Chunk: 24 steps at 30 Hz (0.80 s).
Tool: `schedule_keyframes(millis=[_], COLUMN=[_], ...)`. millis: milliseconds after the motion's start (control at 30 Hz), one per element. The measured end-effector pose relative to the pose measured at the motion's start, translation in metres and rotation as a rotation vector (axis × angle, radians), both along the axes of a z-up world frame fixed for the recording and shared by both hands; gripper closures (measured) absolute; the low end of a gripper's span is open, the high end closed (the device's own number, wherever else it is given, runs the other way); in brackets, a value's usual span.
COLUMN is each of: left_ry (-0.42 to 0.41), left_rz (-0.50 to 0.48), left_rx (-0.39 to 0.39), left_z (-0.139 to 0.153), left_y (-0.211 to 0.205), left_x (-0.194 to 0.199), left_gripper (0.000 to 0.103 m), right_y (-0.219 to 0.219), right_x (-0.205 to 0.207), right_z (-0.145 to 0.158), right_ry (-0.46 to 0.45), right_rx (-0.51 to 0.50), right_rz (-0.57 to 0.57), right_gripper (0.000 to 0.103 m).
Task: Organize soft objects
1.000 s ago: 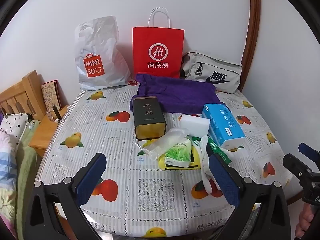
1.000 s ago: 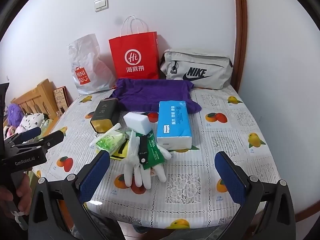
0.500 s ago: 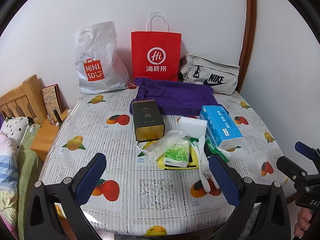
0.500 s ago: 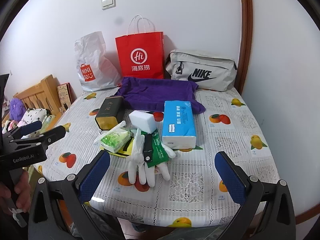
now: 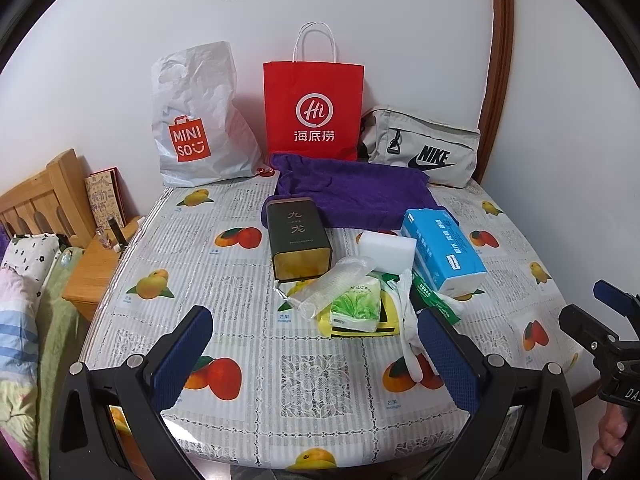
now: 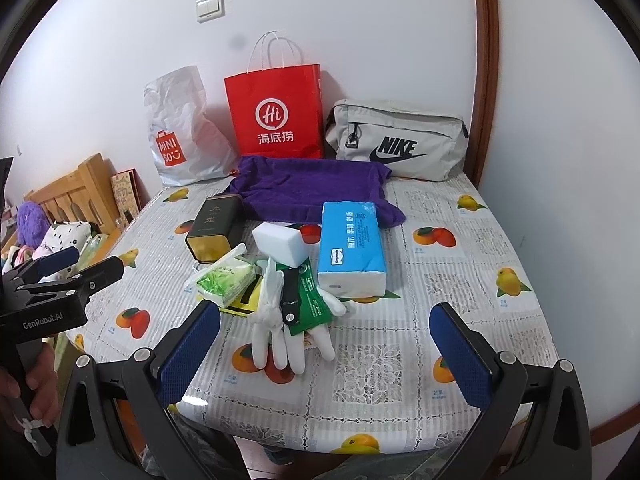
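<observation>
Orange-and-white crinkled plastic marks the far left of the back row, the Miniso bag (image 5: pixel 196 120) slumped against the wall; beside it stands the red paper bag (image 5: pixel 314 108), then the grey Nike pouch (image 5: pixel 424 156) at the right; these look to me like the places the soft things could go, though I cannot tell which is meant. My left gripper (image 5: pixel 316 354) hangs at the near edge of the table (image 5: pixel 224 280), jaws spread wide, nothing between them; my right gripper (image 6: pixel 326 354) is the same, wide apart and empty, a little further right.

Working across the heap: the dark tin (image 5: pixel 298 238) lies on its side and is hard, so I would leave it; in front of it the clear plastic sleeve (image 5: pixel 336 282) rests on the green tissue pack (image 5: pixel 356 306); then the white sponge block (image 6: pixel 282 244), the white gloves (image 6: pixel 280 320) pinned under a green packet (image 6: pixel 310 304), and the blue tissue pack (image 6: pixel 352 248); behind all lies the purple cloth (image 6: pixel 312 192).

I judge nothing is sorted yet. To start well I would take a top-lying piece first, pinching the tissue pack across its short width; gloves will drag the packet, so lift slowly.
</observation>
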<state>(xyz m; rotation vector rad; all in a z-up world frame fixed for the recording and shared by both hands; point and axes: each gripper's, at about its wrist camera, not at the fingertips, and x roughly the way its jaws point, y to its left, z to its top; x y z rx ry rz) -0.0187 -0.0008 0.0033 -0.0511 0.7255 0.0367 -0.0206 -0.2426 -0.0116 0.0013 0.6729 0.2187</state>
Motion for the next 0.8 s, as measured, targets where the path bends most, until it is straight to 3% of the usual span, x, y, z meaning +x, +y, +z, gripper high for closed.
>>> schedule_keyframes(millis=[800], left_ry=[0.001], left_rz=[-0.001], left_rx=[0.001], left_z=[0.0005], left_y=[-0.0004], left_x=[-0.0006], left_gripper=[0.0], right_y=[0.0044], right_x=[-0.0015], right_z=[0.0006], right_ry=[-0.002], right_rx=[-0.006], right_rz=[0.011], right_gripper=[0.0])
